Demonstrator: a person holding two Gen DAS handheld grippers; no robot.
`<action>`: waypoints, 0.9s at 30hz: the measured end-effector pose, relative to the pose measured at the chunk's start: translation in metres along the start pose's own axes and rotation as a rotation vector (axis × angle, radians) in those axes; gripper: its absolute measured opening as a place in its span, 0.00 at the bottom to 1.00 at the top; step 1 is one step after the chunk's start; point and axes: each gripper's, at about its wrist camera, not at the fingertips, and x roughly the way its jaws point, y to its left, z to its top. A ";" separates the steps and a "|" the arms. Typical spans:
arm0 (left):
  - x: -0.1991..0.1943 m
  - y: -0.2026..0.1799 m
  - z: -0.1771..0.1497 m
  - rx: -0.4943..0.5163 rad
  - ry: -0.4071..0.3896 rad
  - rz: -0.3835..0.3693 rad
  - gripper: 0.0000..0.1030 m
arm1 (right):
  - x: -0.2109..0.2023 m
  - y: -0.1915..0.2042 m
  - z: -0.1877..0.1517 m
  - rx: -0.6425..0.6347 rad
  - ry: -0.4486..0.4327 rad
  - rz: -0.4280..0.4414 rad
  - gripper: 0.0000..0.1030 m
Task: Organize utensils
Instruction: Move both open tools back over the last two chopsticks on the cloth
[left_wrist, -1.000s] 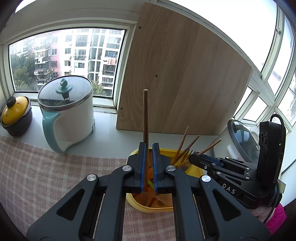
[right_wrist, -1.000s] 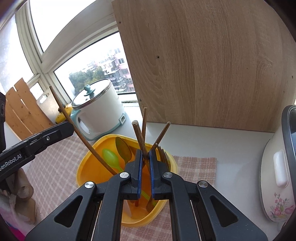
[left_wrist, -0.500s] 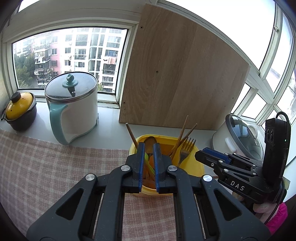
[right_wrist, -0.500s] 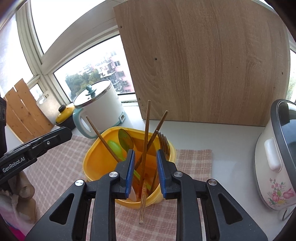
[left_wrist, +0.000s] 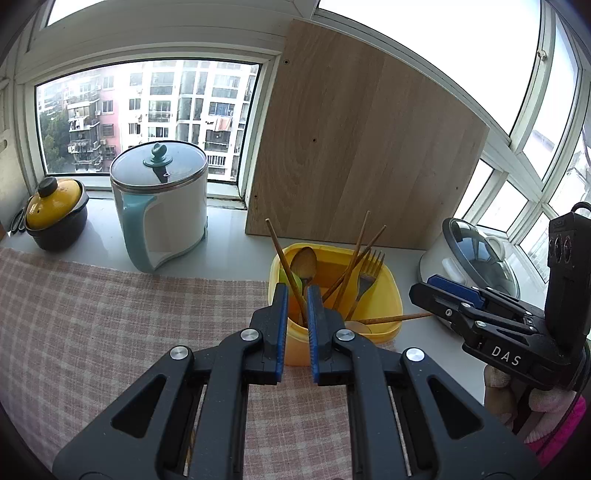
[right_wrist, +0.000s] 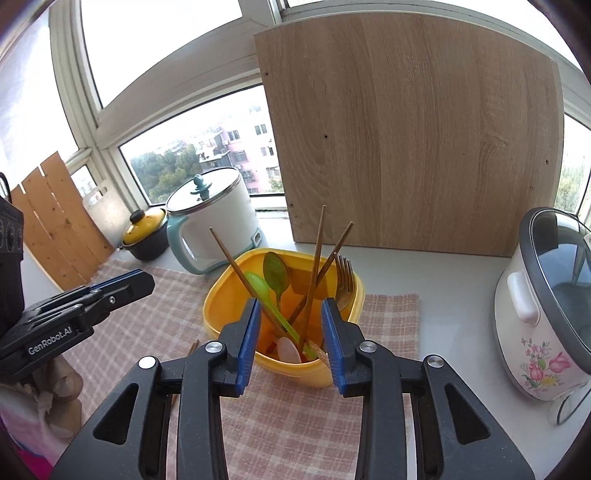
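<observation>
Yellow container stands on the checked cloth, at the cloth's far edge toward the back of the counter, just in front of the wooden board propped against the window. Contents, all leaning on the walls: chopsticks, a dark fork, a green spoon, a brown spoon. One chopstick lies across the rim on the rice cooker side.

Left gripper: jaws nearly shut, narrow slit only, nothing gripped; container seen behind the gap. Right gripper: jaws have just been opening, now moderately wide, pads clear of every utensil, nothing held.

White kettle and small yellow-lidded pot stand along the counter's back edge, left of the board. Gloved hand holds the right gripper
</observation>
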 end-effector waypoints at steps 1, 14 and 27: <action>-0.002 0.000 -0.002 0.006 0.001 0.004 0.08 | -0.003 0.002 -0.001 -0.001 -0.007 -0.001 0.39; -0.037 0.017 -0.041 0.065 0.004 0.082 0.31 | -0.032 0.025 -0.018 -0.018 -0.085 -0.058 0.76; -0.035 0.076 -0.083 0.038 0.109 0.153 0.31 | -0.027 0.046 -0.041 -0.045 -0.094 -0.057 0.80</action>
